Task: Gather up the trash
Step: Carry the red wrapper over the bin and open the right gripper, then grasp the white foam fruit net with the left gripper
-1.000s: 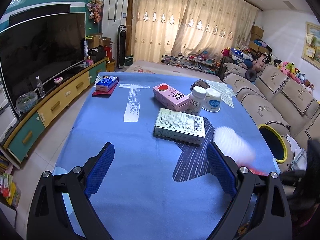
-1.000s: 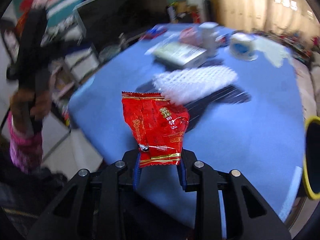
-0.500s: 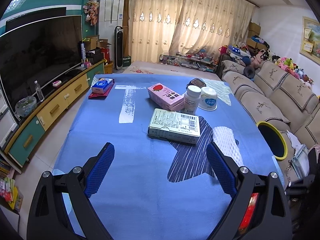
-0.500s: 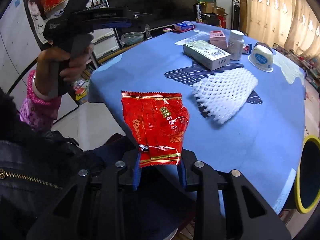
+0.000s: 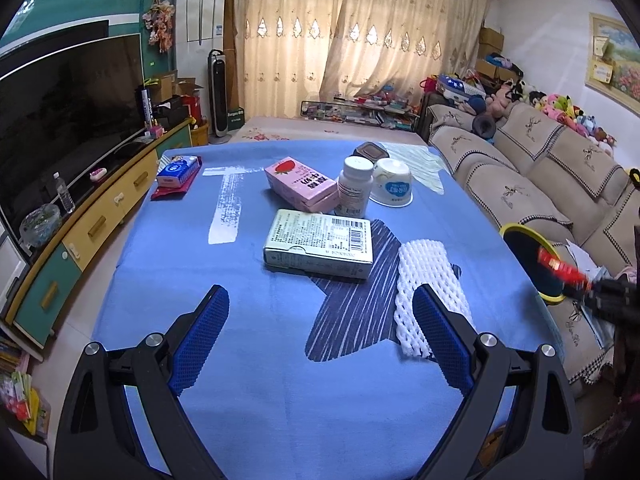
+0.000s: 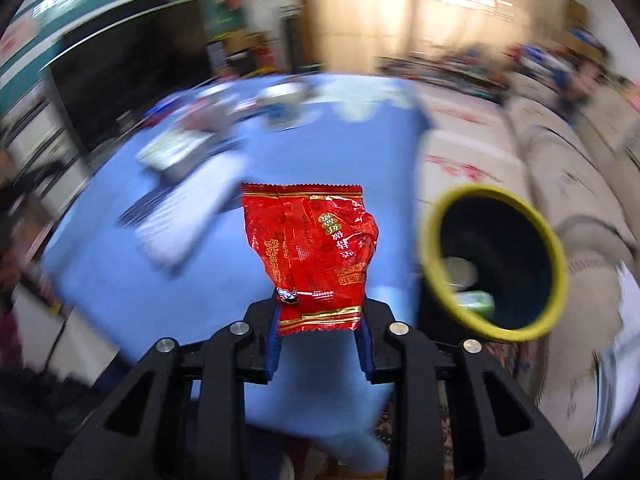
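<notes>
table [image 5: 256, 360]: you have a blue cloth spread across the whole top, with a dark striped patch near the middle and a pale streak toward the far left.
sofa [image 5: 520, 184]: it runs along your right side of the room, beige with dark stitched borders, soft toys piled at its far end.
bin [image 6: 494, 264]: the dark bin with the yellow rim stands just off the table's right edge, beside the sofa; in your right wrist view its mouth faces you and a few bits lie at the bottom. in the left wrist view you see it [image 5: 532, 256] at the right, partly behind the wrapper.
left gripper [image 5: 320, 328]: your jaws stand wide apart over the near part of the table, nothing between them.
right gripper [image 6: 320, 332]: your jaws are narrow and clamped on the lower edge of the red wrapper; the view behind it is blurred.
grey box [image 5: 320, 242]: it lies flat in the middle of the table, barcode up, one corner on the striped patch.
foam net [image 5: 428, 280]: the white mesh sleeve lies just right of the grey box, its near end behind your left gripper's right finger.
pink carton [image 5: 300, 184]: it lies flat beyond the grey box.
red wrapper [image 6: 316, 252]: crinkled, gold-edged, it stands up out of your right gripper, over the table edge and just left of the bin's mouth.
white bottle [image 5: 354, 190]: it stands upright just right of the pink carton.
white cup [image 5: 392, 188]: upside down, just beside the bottle.
</notes>
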A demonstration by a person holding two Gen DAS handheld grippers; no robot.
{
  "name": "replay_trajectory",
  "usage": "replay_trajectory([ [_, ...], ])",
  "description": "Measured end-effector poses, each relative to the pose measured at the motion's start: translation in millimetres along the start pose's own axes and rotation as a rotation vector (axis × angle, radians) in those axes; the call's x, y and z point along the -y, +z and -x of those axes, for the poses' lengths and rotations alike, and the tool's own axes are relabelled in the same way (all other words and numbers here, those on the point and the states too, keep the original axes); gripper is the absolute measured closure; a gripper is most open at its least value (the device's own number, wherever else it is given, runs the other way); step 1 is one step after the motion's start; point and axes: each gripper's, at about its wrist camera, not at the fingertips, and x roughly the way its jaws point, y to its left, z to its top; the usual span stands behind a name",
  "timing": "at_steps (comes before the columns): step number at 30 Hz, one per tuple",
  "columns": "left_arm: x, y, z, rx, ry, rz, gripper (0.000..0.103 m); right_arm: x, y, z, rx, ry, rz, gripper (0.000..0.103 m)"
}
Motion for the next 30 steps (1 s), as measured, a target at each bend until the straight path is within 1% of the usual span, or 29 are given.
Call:
replay_trajectory([
  [3, 3.2, 1.7, -3.4, -0.006, 0.002, -0.005, 0.011, 43.8, 6.4, -10.1, 0.012, -0.072, -0.122, 0.074],
  [6, 9.3, 4.8, -10.0, -0.016, 0.006, -0.015, 0.011, 77.5, 11.2, -30.2, -0.003, -0.133, -0.2, 0.074],
  [11, 24.2, 8.5, -22.8, -0.039, 0.001, -0.04, 0.011, 121.2, 12.5, -64.7, -0.047, -0.196, -0.278, 0.074],
  [15, 38.5, 10.9, -36.2, -0.066, -0.011, -0.064, 0.011, 142.9, 16.3, -90.2, -0.07, -0.232, -0.311, 0.073],
  [17, 44.3, 11.5, -41.9, -0.078, -0.018, -0.074, 0.011, 150.8, 16.3, -99.5, -0.078, -0.237, -0.328, 0.071],
  [18, 48.6, 11.4, -46.1, -0.087, -0.024, -0.081, 0.011, 153.6, 17.2, -103.4, -0.082, -0.239, -0.332, 0.068],
  [20, 56.9, 11.1, -53.9, -0.106, -0.037, -0.093, 0.011, 158.6, 17.8, -108.9, -0.079, -0.244, -0.343, 0.038],
  [21, 59.5, 11.0, -56.7, -0.112, -0.043, -0.098, 0.011, 159.8, 17.3, -108.6, -0.072, -0.256, -0.344, 0.034],
  [22, 64.2, 10.6, -60.5, -0.122, -0.051, -0.104, 0.011, 160.5, 16.2, -107.0, -0.068, -0.269, -0.342, 0.031],
  [25, 77.4, 8.3, -69.3, -0.145, -0.078, -0.124, 0.011, 159.0, 12.9, -102.6, -0.056, -0.268, -0.355, 0.03],
  [28, 92.6, 6.1, -79.2, -0.171, -0.086, -0.15, 0.011, 157.2, 6.7, -95.0, -0.037, -0.256, -0.366, 0.026],
  [30, 98.8, 6.0, -84.6, -0.181, -0.082, -0.157, 0.011, 155.7, 5.2, -91.5, -0.031, -0.255, -0.365, 0.026],
])
